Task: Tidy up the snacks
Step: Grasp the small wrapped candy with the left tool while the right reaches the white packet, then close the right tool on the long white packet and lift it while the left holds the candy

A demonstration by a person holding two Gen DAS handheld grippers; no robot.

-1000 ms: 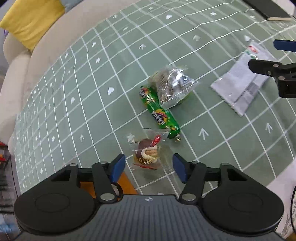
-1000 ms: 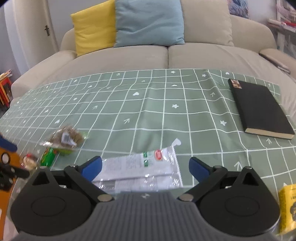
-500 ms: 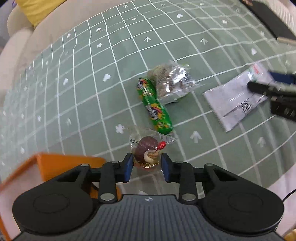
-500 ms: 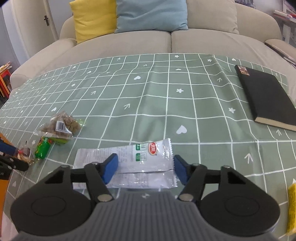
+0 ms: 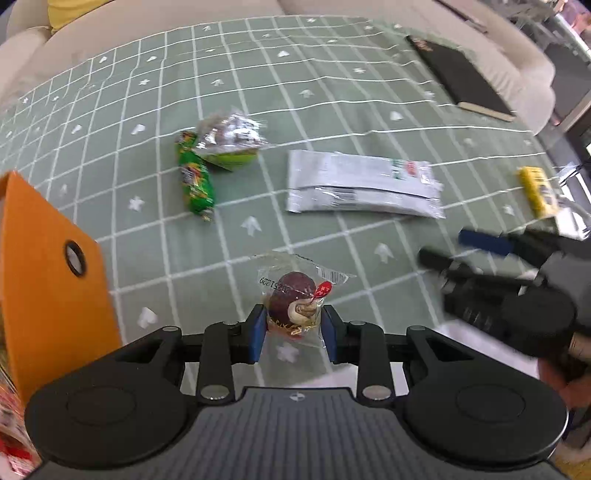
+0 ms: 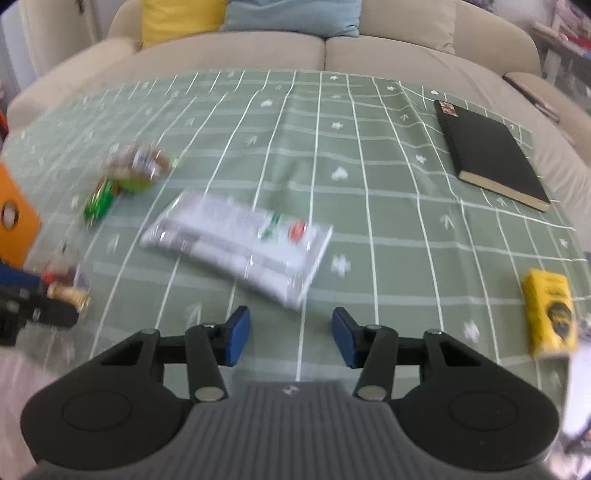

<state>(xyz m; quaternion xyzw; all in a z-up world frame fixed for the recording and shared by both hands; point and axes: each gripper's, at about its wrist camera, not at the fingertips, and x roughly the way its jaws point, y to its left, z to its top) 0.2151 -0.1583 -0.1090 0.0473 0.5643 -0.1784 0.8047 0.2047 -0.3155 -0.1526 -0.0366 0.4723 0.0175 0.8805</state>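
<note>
My left gripper (image 5: 292, 326) is shut on a clear-wrapped brown chocolate snack (image 5: 293, 301) and holds it above the green checked cloth. It also shows in the right wrist view (image 6: 66, 288), at the far left. My right gripper (image 6: 291, 334) is open and empty, just short of a long white snack packet (image 6: 236, 243), which also shows in the left wrist view (image 5: 362, 182). A green candy tube (image 5: 195, 181) and a clear bag of brown snacks (image 5: 231, 138) lie together at the left. The orange box (image 5: 48, 280) stands at the left edge.
A black notebook (image 6: 491, 151) lies at the far right of the cloth. A yellow packet (image 6: 550, 314) lies near the right edge. A beige sofa with yellow and blue cushions (image 6: 288, 11) runs behind the table.
My left gripper has lifted the chocolate snack and turned right, away from the green tube. My right gripper has drawn back from the white packet, which now lies skewed, and has opened a little.
</note>
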